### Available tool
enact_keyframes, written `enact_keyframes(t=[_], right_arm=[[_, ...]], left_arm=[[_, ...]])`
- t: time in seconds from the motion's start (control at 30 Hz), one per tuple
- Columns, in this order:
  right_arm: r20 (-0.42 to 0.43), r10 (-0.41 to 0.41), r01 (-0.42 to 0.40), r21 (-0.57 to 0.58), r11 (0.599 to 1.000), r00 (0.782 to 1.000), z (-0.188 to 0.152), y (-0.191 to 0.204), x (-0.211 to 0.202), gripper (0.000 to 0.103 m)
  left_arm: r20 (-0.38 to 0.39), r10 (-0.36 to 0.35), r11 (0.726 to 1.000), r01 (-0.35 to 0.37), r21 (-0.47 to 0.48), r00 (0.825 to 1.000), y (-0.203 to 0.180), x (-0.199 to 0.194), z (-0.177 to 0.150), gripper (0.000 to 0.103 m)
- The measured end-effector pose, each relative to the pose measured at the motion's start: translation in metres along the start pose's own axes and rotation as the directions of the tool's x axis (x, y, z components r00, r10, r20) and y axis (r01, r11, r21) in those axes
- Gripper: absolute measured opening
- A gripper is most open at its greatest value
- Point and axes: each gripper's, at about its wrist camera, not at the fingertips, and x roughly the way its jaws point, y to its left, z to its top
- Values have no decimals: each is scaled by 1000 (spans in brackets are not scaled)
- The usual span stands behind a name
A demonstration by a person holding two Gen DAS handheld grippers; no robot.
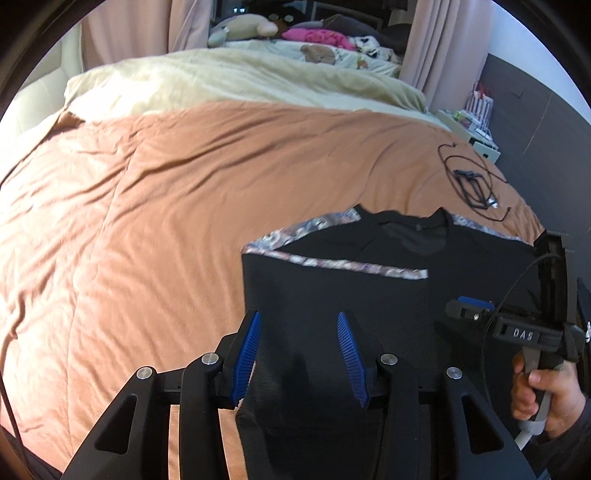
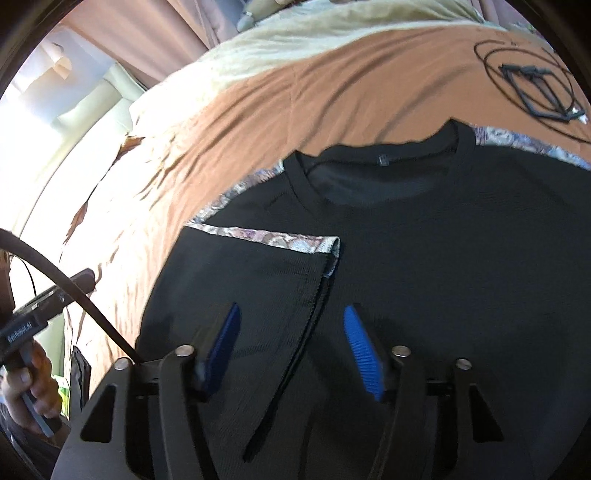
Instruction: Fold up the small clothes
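Home bedrm: bed w/ duvet (image 1: pixel 147 206), curtains (image 1: pixel 125 33), plush toys (image 1: pixel 243 31).

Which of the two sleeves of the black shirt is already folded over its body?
The sleeve on the picture-left side of the black shirt: its patterned band lies across the chest, while the other sleeve is still spread out beside the collar.

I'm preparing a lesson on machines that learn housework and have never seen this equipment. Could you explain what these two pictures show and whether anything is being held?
No robot here: a person carries a hand-held gripper in each hand, each with a wide-angle camera looking along its two blue-padded fingers. One picture is from the left gripper, the other from the right gripper. A black shirt with patterned trim lies on the brown bedcover, one side already folded in. A coiled black cable lies beyond it. Both grippers are open above the shirt, holding nothing.
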Motion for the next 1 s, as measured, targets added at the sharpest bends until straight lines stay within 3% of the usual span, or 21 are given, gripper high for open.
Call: enact_keyframes(t=[0.27,0.33,0.43,0.67,0.9,0.97,1.0], right_arm=[[-12,-19,19,43,999,1000,10,-7,33,34],[-1,-71,71,49,996,997,16,-11,37,10],[11,-55,54,78,996,998,23,-19,35,1],[53,-109,105,65,992,993,16,-24,11,0],[-1,-65,65,47,997,998,16,-13,12,0],[-4,-44,44,38,998,999,18,-8,17,6],[-2,-39,39,40,998,999,18,-9,19,22]], left_arm=[[-53,8,1000,-9,-20,999,20,35,-15,40],[-64,9,1000,-10,-22,998,23,40,-18,40],[-83,16,1000,-18,-23,996,28,45,-22,40],[-116,3,999,-7,-37,993,36,50,-36,40],[-134,18,999,-22,-26,991,34,54,-44,40],[-128,22,999,-26,-26,991,37,52,-44,40],[-126,28,999,-31,-26,992,38,51,-43,40]])
